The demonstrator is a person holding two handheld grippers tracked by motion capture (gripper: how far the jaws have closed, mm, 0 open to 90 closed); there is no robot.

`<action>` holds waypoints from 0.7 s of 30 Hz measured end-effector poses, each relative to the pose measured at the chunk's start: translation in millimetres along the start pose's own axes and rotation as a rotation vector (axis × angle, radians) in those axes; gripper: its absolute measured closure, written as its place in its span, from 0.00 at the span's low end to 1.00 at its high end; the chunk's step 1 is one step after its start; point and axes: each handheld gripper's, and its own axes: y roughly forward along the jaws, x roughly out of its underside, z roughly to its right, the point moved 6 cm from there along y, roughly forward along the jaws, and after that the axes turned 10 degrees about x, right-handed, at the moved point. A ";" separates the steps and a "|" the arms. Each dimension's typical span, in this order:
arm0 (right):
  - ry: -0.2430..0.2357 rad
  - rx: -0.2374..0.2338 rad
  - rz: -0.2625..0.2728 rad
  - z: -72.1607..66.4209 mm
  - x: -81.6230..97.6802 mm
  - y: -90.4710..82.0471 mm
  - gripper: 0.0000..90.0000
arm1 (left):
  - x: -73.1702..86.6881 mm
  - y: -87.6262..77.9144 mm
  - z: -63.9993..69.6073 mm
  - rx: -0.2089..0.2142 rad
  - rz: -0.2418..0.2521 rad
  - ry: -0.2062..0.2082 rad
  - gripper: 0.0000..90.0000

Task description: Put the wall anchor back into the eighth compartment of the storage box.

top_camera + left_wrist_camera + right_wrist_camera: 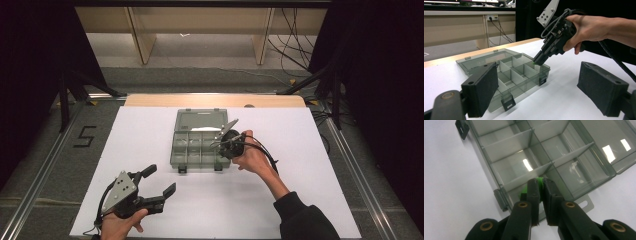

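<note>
On the white counter an open grey divided box lies between the left gripper's wide-apart black jaws, while the right gripper, held by a hand, tilts down over the box's near right compartment, pinching a small green piece.

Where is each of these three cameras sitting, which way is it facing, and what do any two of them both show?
High view: above the person's side, looking forward and down on the table; both forearms enter from below.
Left gripper view: rides the left gripper, looking level across the table between its spread pads at the right gripper.
Right gripper view: rides the right gripper, looking down past its jaws into the compartment box, a small green piece pinched between them.
Shared: all three show the box; the high and left gripper views both show the right hand.
</note>
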 end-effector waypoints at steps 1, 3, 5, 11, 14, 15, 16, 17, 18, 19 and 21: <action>-0.002 -0.007 -0.004 -0.5 0.1 0.3 0.93 | 0.1 0.0 -0.1 0.000 0.000 0.000 0.18; 0.009 -0.016 -0.012 -1.7 0.5 0.9 0.92 | 0.0 -0.1 -0.2 0.000 0.000 0.000 0.18; 0.022 -0.002 -0.009 -0.6 -0.2 1.4 0.82 | 0.0 -0.2 -0.2 -0.001 0.001 -0.002 0.18; 0.065 0.025 0.035 3.5 -3.8 -6.0 0.60 | -0.1 -0.3 -0.2 -0.001 0.002 -0.003 0.18; 0.104 0.037 0.057 4.2 -5.2 -11.7 0.49 | -0.1 -0.5 -0.1 -0.002 0.002 -0.003 0.18; 0.113 0.039 0.065 4.2 -5.7 -14.3 0.45 | -0.1 -0.5 -0.2 -0.002 0.002 -0.003 0.18; 0.117 0.046 0.075 4.5 -6.1 -16.8 0.41 | -0.1 -0.5 -0.3 -0.001 0.001 -0.001 0.18; 0.133 0.047 0.088 3.8 -6.9 -19.1 0.39 | 0.0 -0.5 -0.1 -0.003 0.003 -0.007 0.18; 0.141 0.050 0.103 3.0 -7.0 -21.3 0.39 | 0.0 -0.6 -0.1 -0.003 0.002 -0.007 0.18; 0.143 0.046 0.110 2.1 -6.8 -24.4 0.38 | 0.0 -0.6 -0.1 -0.003 0.003 -0.007 0.18; 0.154 0.048 0.139 0.7 -6.8 -28.8 0.36 | -0.1 -0.5 0.0 -0.002 0.002 -0.003 0.18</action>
